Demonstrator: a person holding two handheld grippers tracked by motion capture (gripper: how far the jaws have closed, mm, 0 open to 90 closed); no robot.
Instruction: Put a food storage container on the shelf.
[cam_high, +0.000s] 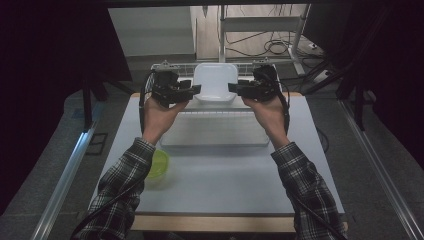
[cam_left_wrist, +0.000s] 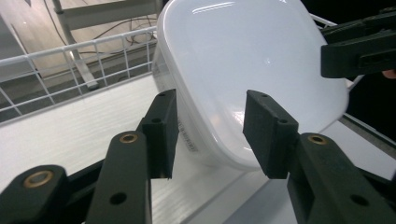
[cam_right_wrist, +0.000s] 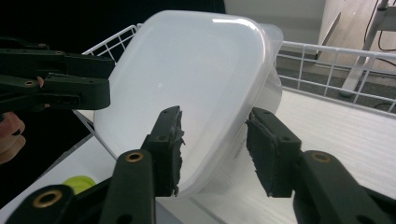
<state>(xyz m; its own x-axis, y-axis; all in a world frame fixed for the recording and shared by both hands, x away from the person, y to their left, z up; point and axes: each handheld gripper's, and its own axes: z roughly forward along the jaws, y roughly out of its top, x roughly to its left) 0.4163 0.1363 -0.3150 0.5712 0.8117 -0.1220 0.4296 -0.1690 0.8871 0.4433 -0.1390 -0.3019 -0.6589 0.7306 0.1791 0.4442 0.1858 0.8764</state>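
Both gripper views show open jaws straddling the white container's (cam_left_wrist: 252, 70) rim unclamped; the high view adds a green lid (cam_high: 160, 162).

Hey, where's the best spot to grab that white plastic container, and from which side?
Probably grip the white container by its side rims, one hand-held gripper from each side: the left hand-held gripper on its left edge, the right hand-held gripper on its right. It sits tilted in the wire rack, and its broad smooth face offers no hold.
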